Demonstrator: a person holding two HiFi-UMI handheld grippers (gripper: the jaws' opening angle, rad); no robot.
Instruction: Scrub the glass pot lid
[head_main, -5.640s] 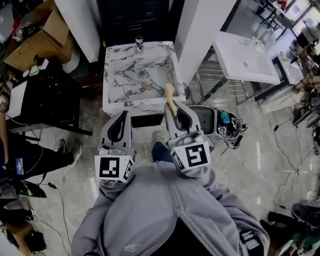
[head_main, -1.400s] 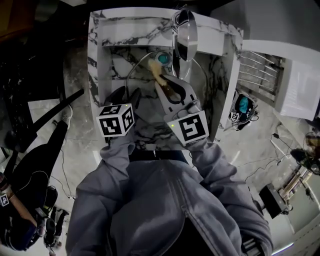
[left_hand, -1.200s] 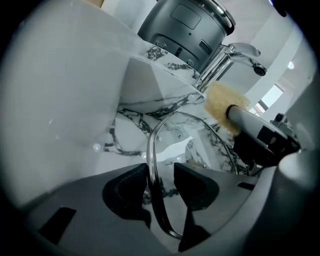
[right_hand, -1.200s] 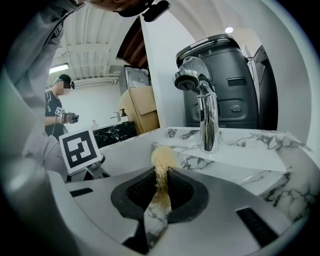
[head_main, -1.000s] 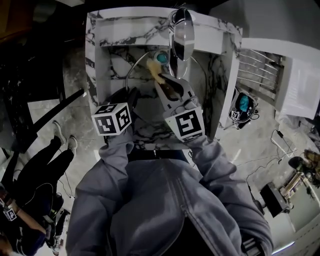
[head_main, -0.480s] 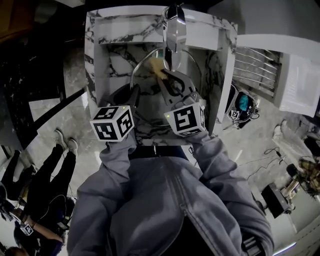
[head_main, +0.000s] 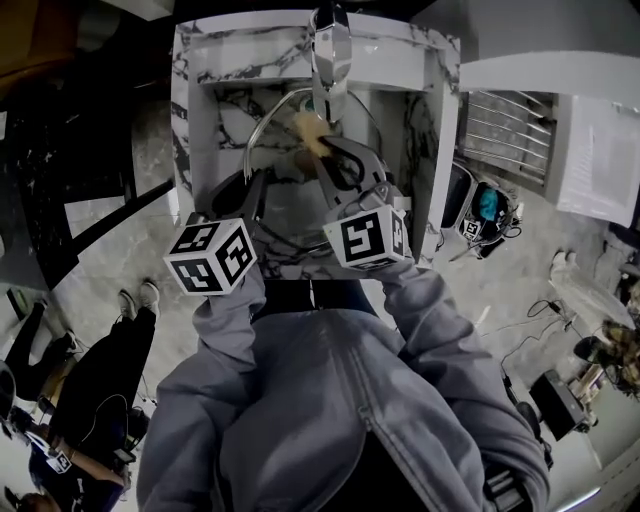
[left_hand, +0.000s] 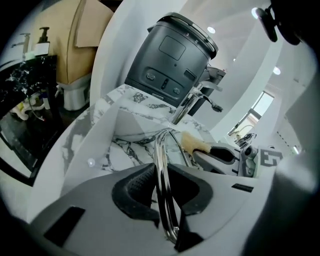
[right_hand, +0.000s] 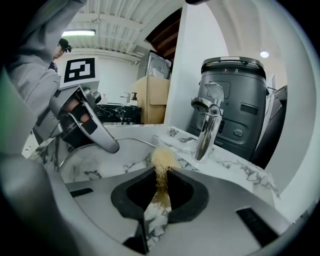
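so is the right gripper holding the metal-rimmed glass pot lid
No, the right gripper is shut on a tan fibrous scrubber; the left gripper has just closed on the lid.

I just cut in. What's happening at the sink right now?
A person stands at the marble sink with a gripper in each hand. The left gripper has the glass lid by its metal rim. Its jaws have just been closing on that rim, and the lid is held over the basin. The right gripper is clamped on a yellowish scrubber, whose tip is close to the lid, near the tap. I can't tell whether it touches the glass.
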